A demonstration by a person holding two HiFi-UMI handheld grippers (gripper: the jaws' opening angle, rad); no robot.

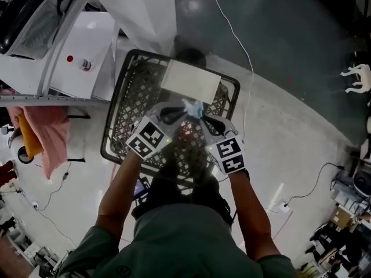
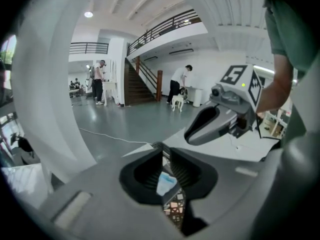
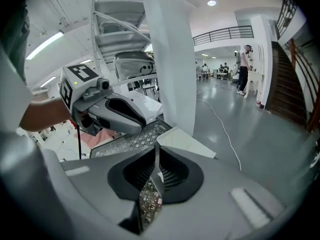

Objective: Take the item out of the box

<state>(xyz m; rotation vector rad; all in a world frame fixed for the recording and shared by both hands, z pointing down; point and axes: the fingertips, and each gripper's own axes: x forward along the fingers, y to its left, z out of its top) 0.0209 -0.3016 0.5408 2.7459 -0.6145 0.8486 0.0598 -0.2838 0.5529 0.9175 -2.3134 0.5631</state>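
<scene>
A black lattice basket (image 1: 123, 106) stands on the floor with a white box (image 1: 189, 80) in its far end. A small pale blue and white item (image 1: 194, 106) sits at the box's near edge, right between the tips of both grippers. My left gripper (image 1: 183, 110) comes in from the left with its jaws a narrow slit apart. Through that slit the left gripper view shows the item (image 2: 166, 182) and the lattice below. My right gripper (image 1: 201, 114) mirrors it from the right, jaws also slightly apart (image 3: 156, 151). Whether any pad touches the item I cannot tell.
A white pillar (image 1: 139, 10) rises just behind the basket. A white table (image 1: 87, 51) and a pink cloth (image 1: 49, 132) are at the left. Cables (image 1: 246, 57) trail over the floor. People (image 2: 177, 86) stand far off near a staircase (image 2: 142, 79).
</scene>
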